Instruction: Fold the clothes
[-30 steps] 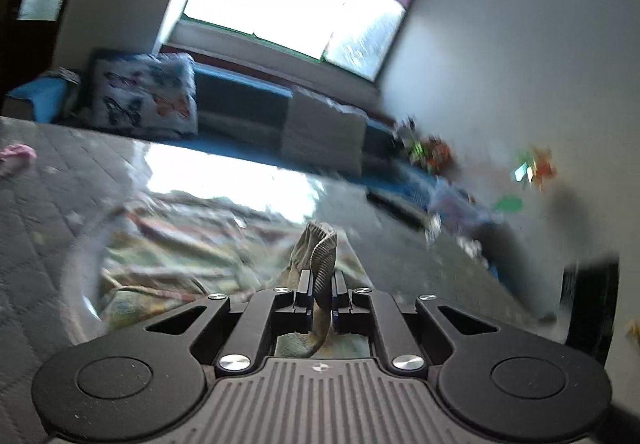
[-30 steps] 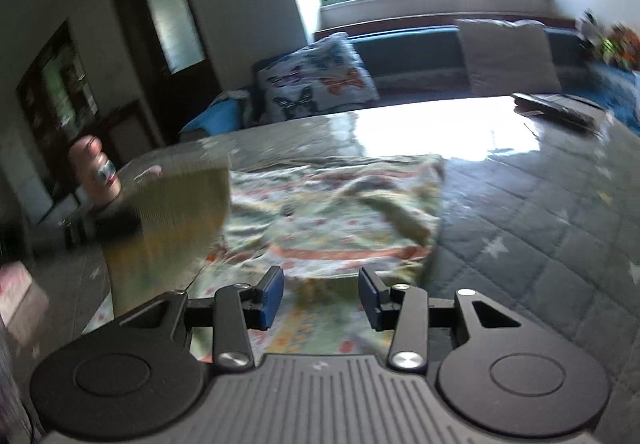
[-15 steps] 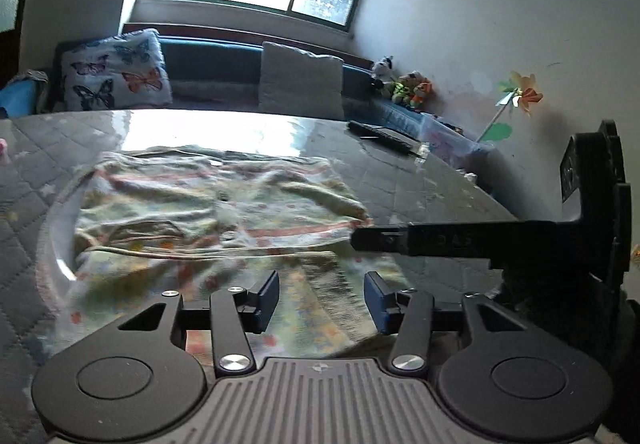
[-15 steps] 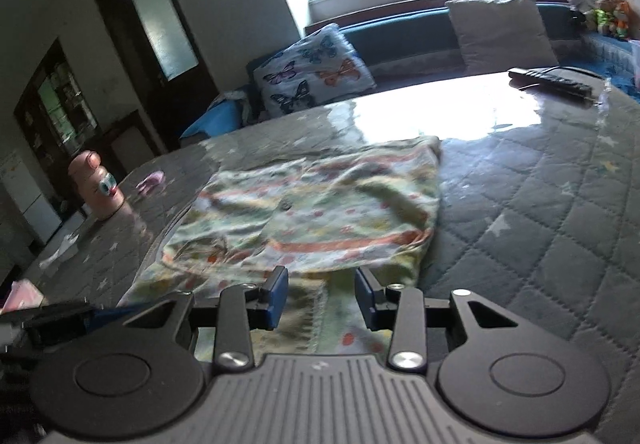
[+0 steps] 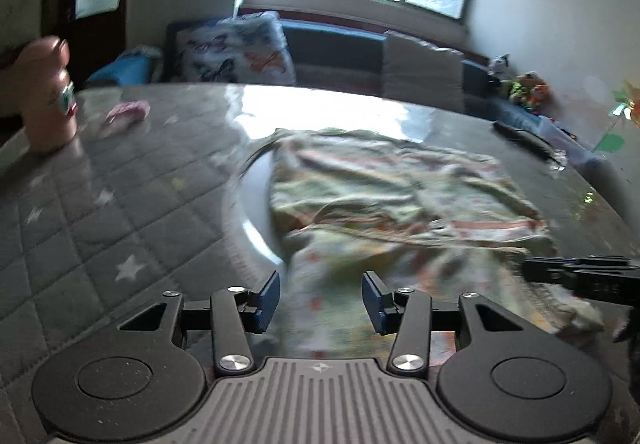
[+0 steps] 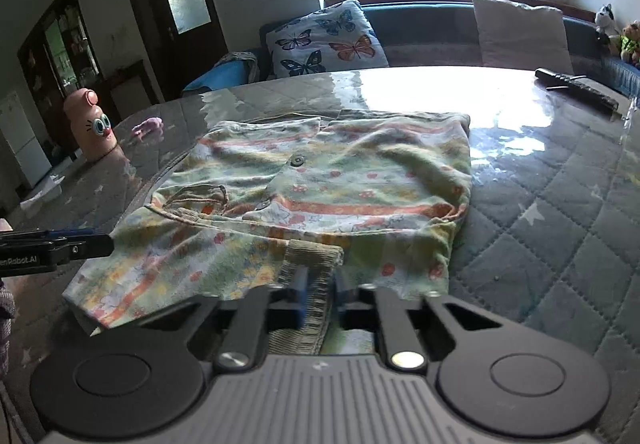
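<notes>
A green flowered child's shirt (image 6: 328,184) with orange stripes lies partly folded on the quilted grey table; it also shows in the left wrist view (image 5: 400,200). My right gripper (image 6: 318,296) is shut on the shirt's ribbed cuff (image 6: 310,264) at its near edge. My left gripper (image 5: 320,298) is open and empty, just above the shirt's near left edge. Its finger shows at the far left of the right wrist view (image 6: 56,244). The right gripper's finger shows at the right of the left wrist view (image 5: 580,272).
A pink finger-shaped bottle (image 6: 93,124) and a small pink item (image 6: 148,126) stand at the table's left. A black remote (image 6: 576,84) lies at the far right. A sofa with a butterfly cushion (image 6: 326,40) runs behind the table (image 6: 560,212).
My left gripper let go of the cloth, opened, and swung left along the near edge. My right gripper closed on the ribbed cuff.
</notes>
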